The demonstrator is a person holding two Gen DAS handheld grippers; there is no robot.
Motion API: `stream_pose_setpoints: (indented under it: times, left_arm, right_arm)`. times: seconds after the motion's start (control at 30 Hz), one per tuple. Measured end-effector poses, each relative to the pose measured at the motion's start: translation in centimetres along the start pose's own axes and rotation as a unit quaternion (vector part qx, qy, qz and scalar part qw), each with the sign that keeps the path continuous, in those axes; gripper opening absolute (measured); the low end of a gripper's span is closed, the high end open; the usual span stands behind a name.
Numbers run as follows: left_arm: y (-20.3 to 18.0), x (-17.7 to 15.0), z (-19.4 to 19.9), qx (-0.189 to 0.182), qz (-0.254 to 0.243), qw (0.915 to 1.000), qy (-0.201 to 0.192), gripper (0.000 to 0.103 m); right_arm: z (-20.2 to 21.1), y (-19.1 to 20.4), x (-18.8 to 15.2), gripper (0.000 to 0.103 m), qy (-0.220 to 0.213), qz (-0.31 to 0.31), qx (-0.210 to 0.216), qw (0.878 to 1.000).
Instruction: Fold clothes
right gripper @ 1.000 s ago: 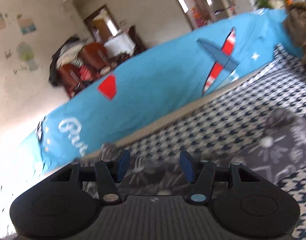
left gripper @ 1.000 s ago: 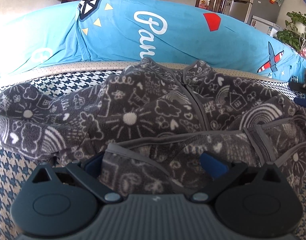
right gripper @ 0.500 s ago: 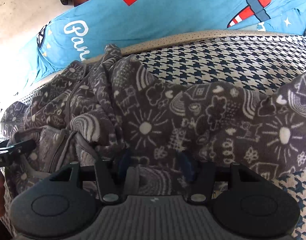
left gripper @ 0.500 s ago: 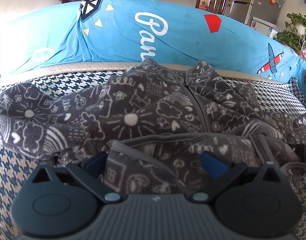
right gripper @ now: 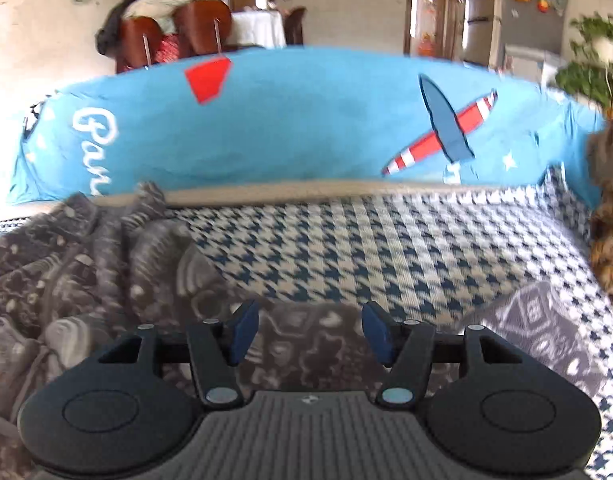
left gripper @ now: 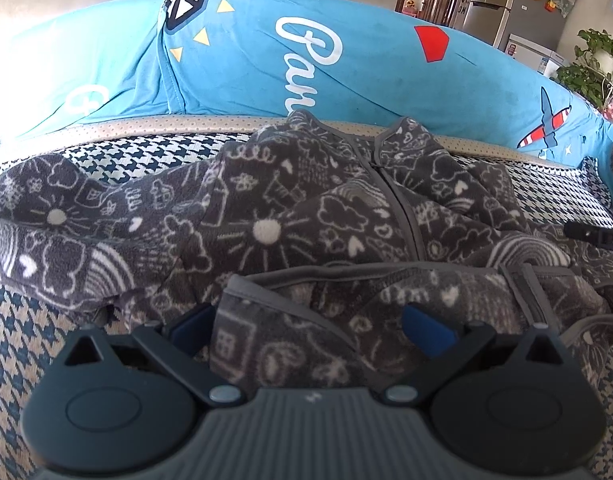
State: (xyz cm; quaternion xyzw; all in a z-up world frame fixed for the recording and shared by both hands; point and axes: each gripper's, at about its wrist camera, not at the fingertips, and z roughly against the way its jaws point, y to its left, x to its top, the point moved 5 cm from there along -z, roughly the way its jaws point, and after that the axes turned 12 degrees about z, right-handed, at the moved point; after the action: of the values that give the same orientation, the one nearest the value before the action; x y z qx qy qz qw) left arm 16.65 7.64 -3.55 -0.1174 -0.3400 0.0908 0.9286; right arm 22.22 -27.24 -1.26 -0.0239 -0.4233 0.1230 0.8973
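- Surface: a seat covered in a blue-and-cream houndstooth cover (left gripper: 118,152), with a beige strip along its back edge; behind that edge lies a long blue cushion (left gripper: 242,60) printed with white script, a red patch and a striped aeroplane.
- Room: cream walls, dark wooden chairs (right gripper: 166,36) heaped with clothing, a grey fridge (left gripper: 510,4) with magnets, and a leafy plant (left gripper: 598,64) at the far right.
- Task item: a grey fleece jacket (left gripper: 266,216) with white doodle print and a zip, lying crumpled across the seat from its left edge toward the middle, collar at the back edge.
- Left hand-held gripper (left gripper: 310,320): fingers spread wide, with a bunched hem fold of the jacket lying between them; neither pad visibly presses the cloth.
- Right hand-held gripper (right gripper: 308,334): fingers moderately apart, jacket cloth below and between them, not pinched.
- Hard to make out: the right wrist view is motion-blurred; a brown furry shape (right gripper: 610,208) at the seat's right edge is cut off by the frame and unidentifiable; a dark bar at the right edge of the left wrist view is also cropped.
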Motion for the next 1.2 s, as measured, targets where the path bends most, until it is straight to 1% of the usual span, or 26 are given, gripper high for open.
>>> stream_pose_setpoints:
  times: [0.1,0.2,0.27,0.3,0.33,0.4,0.43,0.47,0.6,0.77,0.97,1.0,1.07,1.1,1.2]
  left_arm:
    - [0.2,0.1,-0.1,-0.004,0.010,0.9999,0.006,0.103]
    - [0.4,0.1,-0.2,-0.004,0.015,0.9998,0.009,0.103]
    - [0.5,0.1,-0.3,-0.004,0.017,0.9998,0.011,0.103]
    - [0.5,0.1,-0.4,-0.003,0.017,0.9998,0.011,0.103]
    - [0.5,0.0,-0.4,-0.003,0.017,0.9998,0.011,0.103]
    - [0.5,0.0,-0.5,-0.002,0.015,0.9998,0.011,0.103]
    - [0.5,-0.1,-0.5,-0.001,0.014,0.9998,0.011,0.103]
    - [0.4,-0.1,-0.5,-0.001,0.014,0.9999,0.011,0.103]
    - [0.3,0.1,-0.4,-0.005,0.015,0.9998,0.007,0.103]
    - [0.3,0.3,-0.4,-0.005,0.010,0.9999,0.000,0.103]
    - [0.6,0.3,-0.6,-0.008,0.013,0.9998,0.010,0.103]
    - [0.6,0.3,-0.7,-0.008,0.014,0.9998,0.013,0.103]
    - [0.7,0.3,-0.8,-0.008,0.014,0.9997,0.017,0.103]
    - [0.8,0.3,-0.7,-0.008,0.014,0.9998,0.016,0.103]
    - [0.8,0.7,-0.4,-0.004,0.014,0.9999,0.008,0.103]
  right_arm:
    - [-1.2,-0.2,-0.3,0.072,0.011,-0.007,0.011,1.000]
    - [-2.3,0.0,-1.1,0.071,0.034,-0.003,0.011,0.999]
    - [-2.6,0.5,-1.3,0.061,0.031,0.008,-0.003,0.999]
    - [-2.7,0.7,-1.3,0.049,0.029,0.013,-0.006,0.999]
    - [-2.8,0.8,-1.2,0.031,0.028,0.014,-0.005,0.999]
    - [-2.9,1.1,-1.0,0.014,0.026,0.017,-0.003,1.000]
    - [-2.9,1.3,-0.9,0.011,0.025,0.019,-0.002,1.000]
    - [-2.8,1.2,-0.7,0.010,0.019,0.016,-0.009,1.000]
    - [-1.7,0.1,0.7,0.007,-0.021,-0.005,-0.057,0.998]
    - [-0.2,-1.6,2.5,0.007,-0.071,-0.035,-0.121,0.990]
    - [-1.4,-2.2,3.9,0.003,-0.070,-0.039,-0.206,0.975]
    - [-1.9,-2.3,3.8,0.003,-0.057,-0.046,-0.210,0.975]
    - [-3.0,-2.5,3.4,0.003,-0.030,-0.067,-0.196,0.978]
    - [-3.1,-2.5,3.4,0.003,-0.028,-0.071,-0.190,0.979]
    - [-2.1,-2.4,4.3,0.004,-0.056,-0.063,-0.196,0.977]
